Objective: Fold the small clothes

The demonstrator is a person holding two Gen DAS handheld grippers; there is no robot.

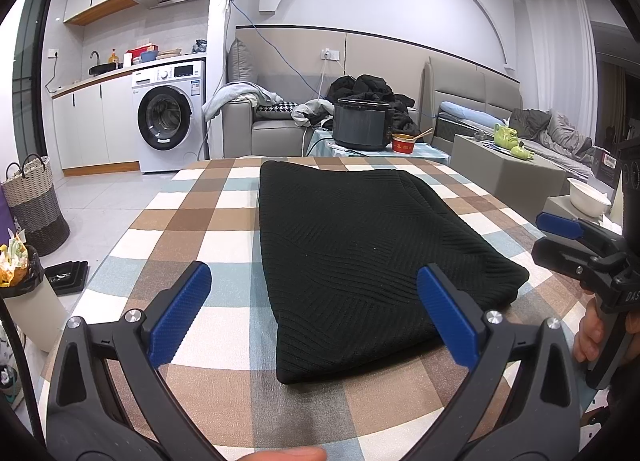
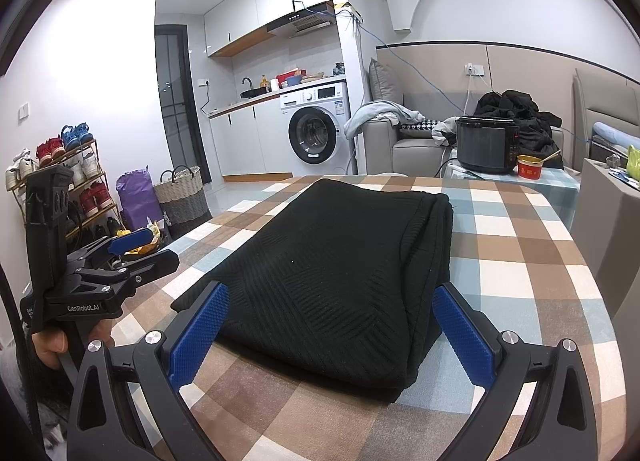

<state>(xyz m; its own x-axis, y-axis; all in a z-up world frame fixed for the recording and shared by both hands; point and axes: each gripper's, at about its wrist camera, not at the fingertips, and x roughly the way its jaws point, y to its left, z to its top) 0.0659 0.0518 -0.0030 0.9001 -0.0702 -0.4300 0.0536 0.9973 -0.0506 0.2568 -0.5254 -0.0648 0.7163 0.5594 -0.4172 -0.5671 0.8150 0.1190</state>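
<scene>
We hold the left gripper [image 1: 314,315] level, wide open and empty, before the folded black sweater [image 1: 360,253]. Our right gripper [image 2: 330,335], equally spread, straddles its near edge on the checked worktop [image 2: 520,261], gripping nothing.

Both tongs hung level and side by side, each gripped from below by a hand. The left tongs [image 1: 314,315] stood wide open; the right tongs [image 2: 330,335] gaped equally, holding nothing.

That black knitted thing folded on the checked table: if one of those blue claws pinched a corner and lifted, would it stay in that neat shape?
Probably not. The black knit garment looks soft and ribbed, so it would likely droop and unfold. Its stacked layers show along the right edge, so a single pinch may catch only the top one. It seems thick, so perhaps fairly heavy for cloth.
</scene>
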